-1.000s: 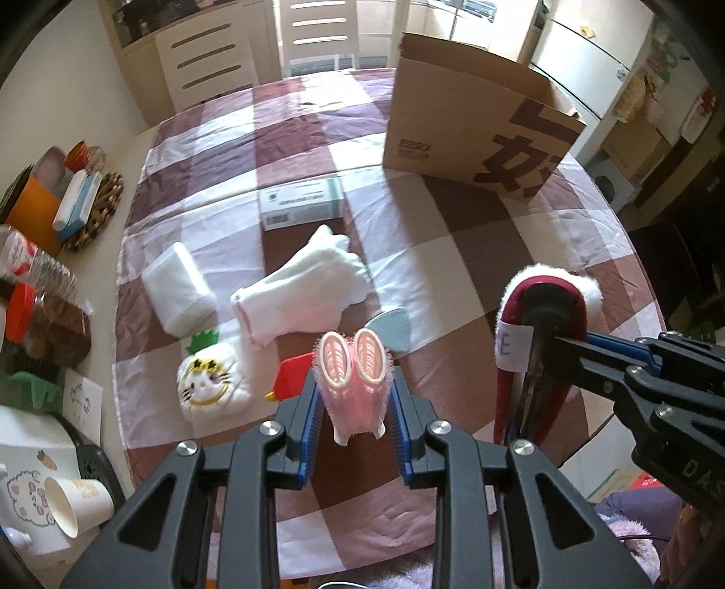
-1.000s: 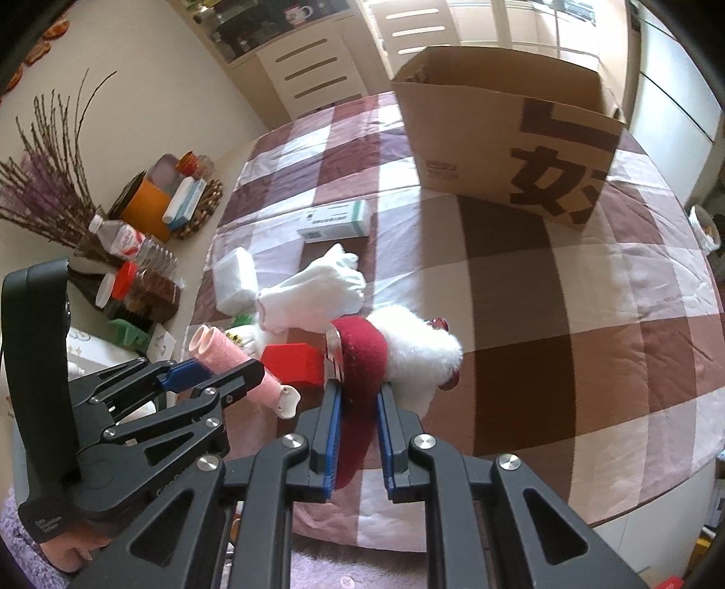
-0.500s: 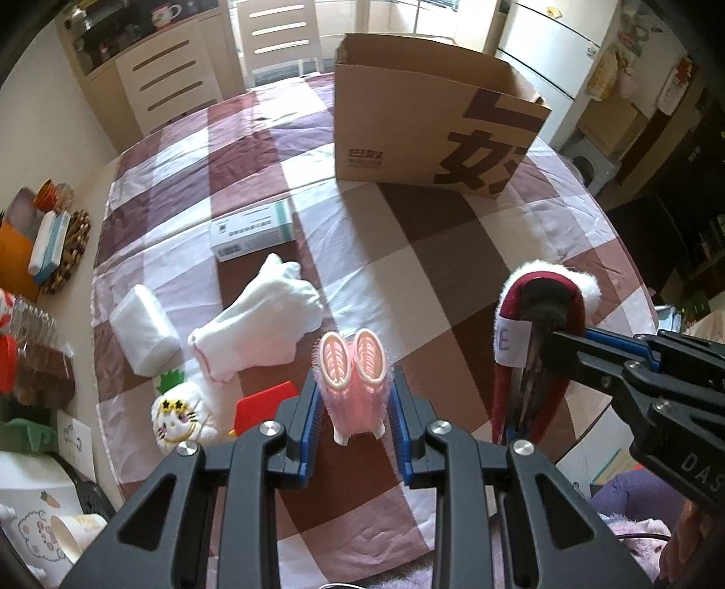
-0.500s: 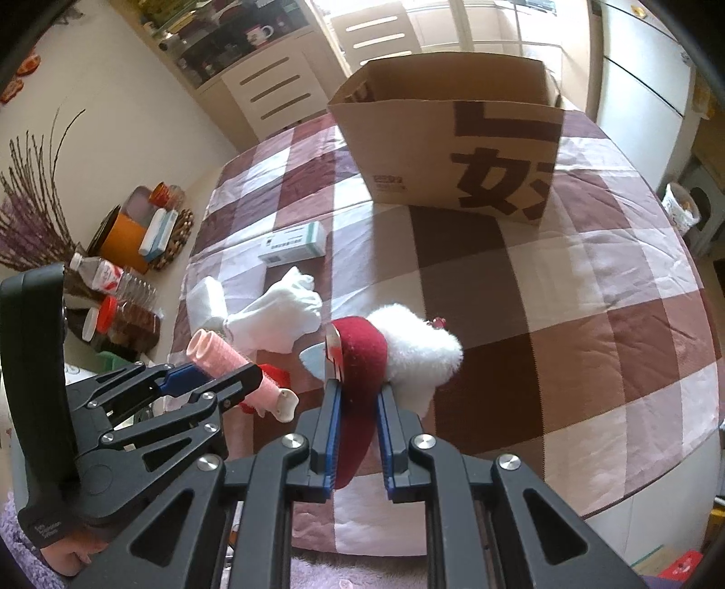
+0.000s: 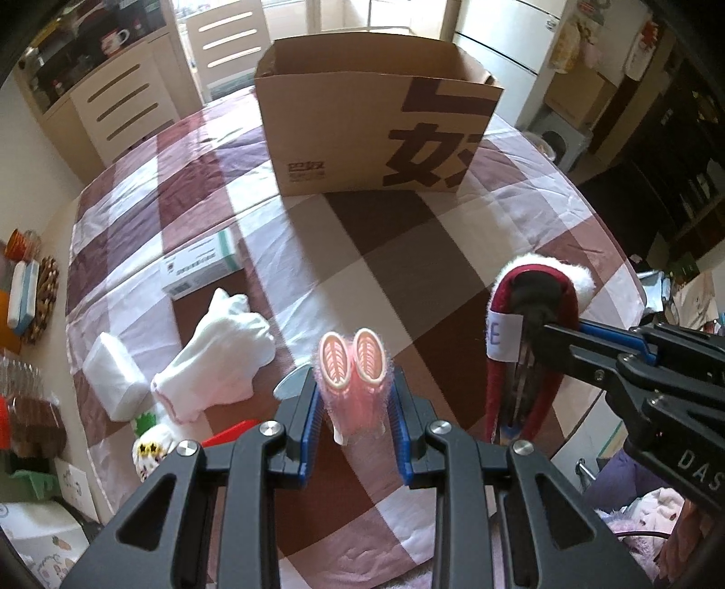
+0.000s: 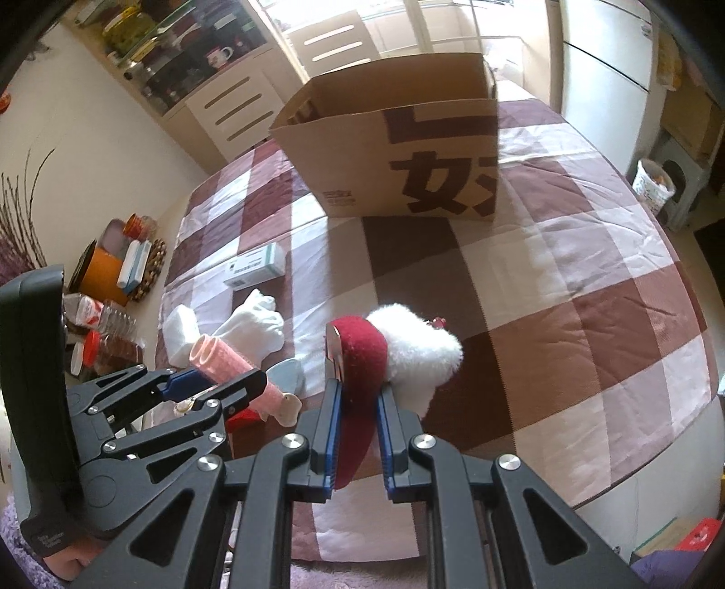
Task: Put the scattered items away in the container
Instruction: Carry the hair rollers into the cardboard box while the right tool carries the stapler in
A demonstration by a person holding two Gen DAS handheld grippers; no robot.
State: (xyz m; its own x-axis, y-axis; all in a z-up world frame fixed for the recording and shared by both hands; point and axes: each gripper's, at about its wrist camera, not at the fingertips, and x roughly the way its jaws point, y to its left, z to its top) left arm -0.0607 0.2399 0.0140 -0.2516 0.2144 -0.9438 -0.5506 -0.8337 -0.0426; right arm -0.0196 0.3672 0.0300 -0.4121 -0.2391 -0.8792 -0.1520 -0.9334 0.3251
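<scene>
My left gripper [image 5: 353, 398] is shut on a pink hair roller pair [image 5: 352, 376], held above the checked tablecloth; it also shows in the right wrist view [image 6: 226, 367]. My right gripper [image 6: 358, 407] is shut on a dark red headband with white fluff [image 6: 362, 358], also in the left wrist view [image 5: 530, 317]. The open cardboard box [image 5: 376, 131] stands upright at the far side of the table, ahead of both grippers [image 6: 408, 149]. White gloves [image 5: 222, 358], a white packet [image 5: 113, 385], a small green-white carton [image 5: 199, 267], a cat-face plush [image 5: 152, 448] and a red item [image 5: 226, 437] lie on the cloth at left.
Bottles, an orange tin and a woven mat [image 6: 113, 290] stand off the table's left edge. White drawers [image 5: 122, 108] and a chair [image 5: 226, 41] stand behind the table. The table's right edge [image 6: 679, 430] drops to the floor.
Both grippers have moved forward with their items, toward the cardboard box, which now looks larger and nearer. The loose items have slid back to the lower left of view.
</scene>
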